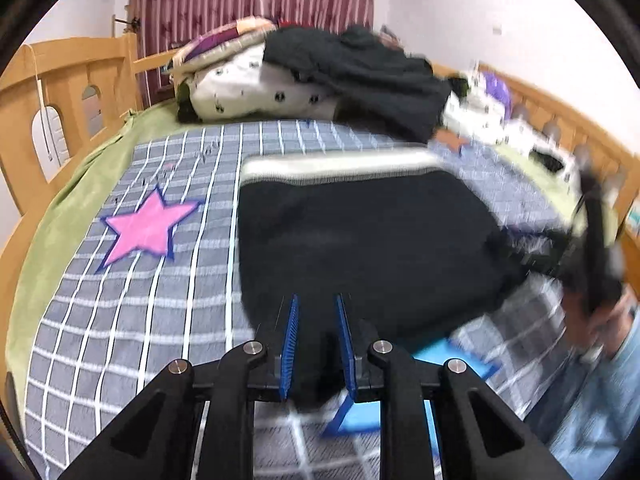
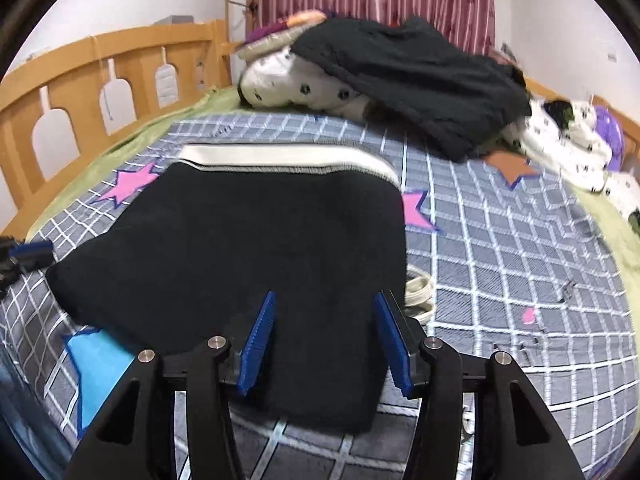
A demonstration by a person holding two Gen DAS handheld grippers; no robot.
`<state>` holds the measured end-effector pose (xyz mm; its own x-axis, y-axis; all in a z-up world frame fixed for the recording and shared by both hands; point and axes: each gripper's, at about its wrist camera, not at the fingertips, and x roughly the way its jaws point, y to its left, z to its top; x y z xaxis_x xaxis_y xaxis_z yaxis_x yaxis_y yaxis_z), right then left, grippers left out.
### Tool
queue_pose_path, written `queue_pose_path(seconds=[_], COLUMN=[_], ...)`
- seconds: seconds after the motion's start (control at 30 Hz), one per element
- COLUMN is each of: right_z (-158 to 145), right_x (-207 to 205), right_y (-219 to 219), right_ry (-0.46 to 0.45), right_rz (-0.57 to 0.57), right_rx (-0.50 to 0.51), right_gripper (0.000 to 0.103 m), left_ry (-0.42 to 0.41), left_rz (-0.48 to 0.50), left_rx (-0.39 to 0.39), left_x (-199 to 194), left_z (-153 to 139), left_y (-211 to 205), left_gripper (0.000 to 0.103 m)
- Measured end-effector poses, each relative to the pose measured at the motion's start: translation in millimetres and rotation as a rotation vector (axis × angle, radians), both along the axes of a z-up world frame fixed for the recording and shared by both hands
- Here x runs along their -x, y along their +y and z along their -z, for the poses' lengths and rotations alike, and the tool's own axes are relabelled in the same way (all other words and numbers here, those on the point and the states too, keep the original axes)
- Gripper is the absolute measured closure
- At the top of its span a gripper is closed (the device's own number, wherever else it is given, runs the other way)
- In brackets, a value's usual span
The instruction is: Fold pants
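Mid-fold: left claw point(image 1: 317, 322) pinches the pants point(image 1: 360, 248) hem nearest it, right claw point(image 2: 325, 316) spread around the other. Next, I reckon, carry both toward the waistband point(image 2: 288, 158).

My black pants point(image 2: 248, 256) lie folded mid-frame on the bed, pale waistband point(image 2: 288, 160) along the far edge.
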<state>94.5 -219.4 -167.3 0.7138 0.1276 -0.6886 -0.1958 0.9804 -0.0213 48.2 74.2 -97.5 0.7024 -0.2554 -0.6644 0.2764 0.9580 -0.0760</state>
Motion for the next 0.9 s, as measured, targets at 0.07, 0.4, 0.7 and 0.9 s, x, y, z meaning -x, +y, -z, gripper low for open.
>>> queue_pose_path(seconds=[0.07, 0.4, 0.7, 0.9], right_z=[14, 25, 0, -28], right_x=[-8, 3, -5, -54], right_y=[2, -1, -11, -7], right_ry=[0.054, 0.066, 0.003, -0.058], right_rz=[0.014, 0.023, 0.057, 0.057], right_rx=[0.001, 0.020, -0.003, 0.043], right_gripper=[0.052, 0.051, 0.050, 0.050], left_ry=[-0.006, 0.075, 0.098, 0.119], left_rz=[0.020, -0.001, -0.004, -0.072], left_rx=[-0.008, -0.116, -0.084, -0.073], left_x=[-10, -6, -34, -92], left_z=[-5, 62, 39, 24], left_y=[-7, -30, -26, -28], left_gripper=[0.076, 0.076, 0.069, 0.069])
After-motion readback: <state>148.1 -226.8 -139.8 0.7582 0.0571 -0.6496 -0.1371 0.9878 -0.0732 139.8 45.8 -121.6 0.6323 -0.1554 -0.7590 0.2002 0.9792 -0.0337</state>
